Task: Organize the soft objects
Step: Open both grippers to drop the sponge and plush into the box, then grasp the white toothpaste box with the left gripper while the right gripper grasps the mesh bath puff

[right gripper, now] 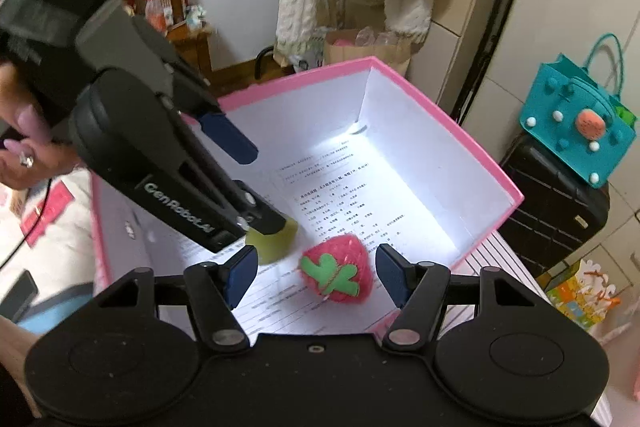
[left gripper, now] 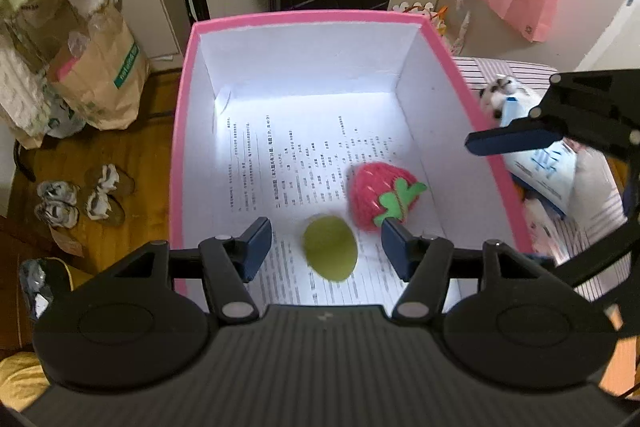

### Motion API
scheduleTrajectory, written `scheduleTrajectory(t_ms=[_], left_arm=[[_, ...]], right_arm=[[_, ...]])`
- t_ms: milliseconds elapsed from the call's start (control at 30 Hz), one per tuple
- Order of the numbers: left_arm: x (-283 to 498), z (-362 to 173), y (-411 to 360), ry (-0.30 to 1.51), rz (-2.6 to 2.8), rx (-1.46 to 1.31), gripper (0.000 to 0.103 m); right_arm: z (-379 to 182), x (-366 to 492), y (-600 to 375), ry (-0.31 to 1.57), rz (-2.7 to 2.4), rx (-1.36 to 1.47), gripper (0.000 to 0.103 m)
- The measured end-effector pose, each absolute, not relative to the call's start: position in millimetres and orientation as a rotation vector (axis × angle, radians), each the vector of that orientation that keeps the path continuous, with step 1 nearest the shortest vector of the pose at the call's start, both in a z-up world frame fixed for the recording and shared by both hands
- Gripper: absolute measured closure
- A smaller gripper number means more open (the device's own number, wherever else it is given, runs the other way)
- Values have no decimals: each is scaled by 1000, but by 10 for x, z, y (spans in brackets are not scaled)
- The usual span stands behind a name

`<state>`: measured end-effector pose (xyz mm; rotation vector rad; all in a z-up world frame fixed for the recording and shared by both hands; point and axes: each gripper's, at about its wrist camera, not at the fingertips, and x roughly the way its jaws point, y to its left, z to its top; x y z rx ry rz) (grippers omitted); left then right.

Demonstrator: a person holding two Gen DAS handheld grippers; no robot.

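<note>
The strawberry (left gripper: 380, 197) and green ball (left gripper: 330, 247) lie in the pink box (left gripper: 182, 147); your left gripper (left gripper: 326, 247) and right gripper (right gripper: 312, 275) jaws gape empty.

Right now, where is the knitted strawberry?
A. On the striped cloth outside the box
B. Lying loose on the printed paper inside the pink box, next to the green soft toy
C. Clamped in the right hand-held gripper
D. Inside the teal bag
B: the strawberry lies on the paper in the pink box beside the green soft toy; no pads touch it in either view.
</note>
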<state>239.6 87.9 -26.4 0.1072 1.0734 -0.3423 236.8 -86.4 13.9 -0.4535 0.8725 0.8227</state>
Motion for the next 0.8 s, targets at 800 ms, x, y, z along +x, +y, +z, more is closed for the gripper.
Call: scheduleTrajectory(t_ms=[800], left_arm=[[1146,362,645,972,-449,233,37]], right_arm=[[727,1387,-1575,797,748,-301,33]])
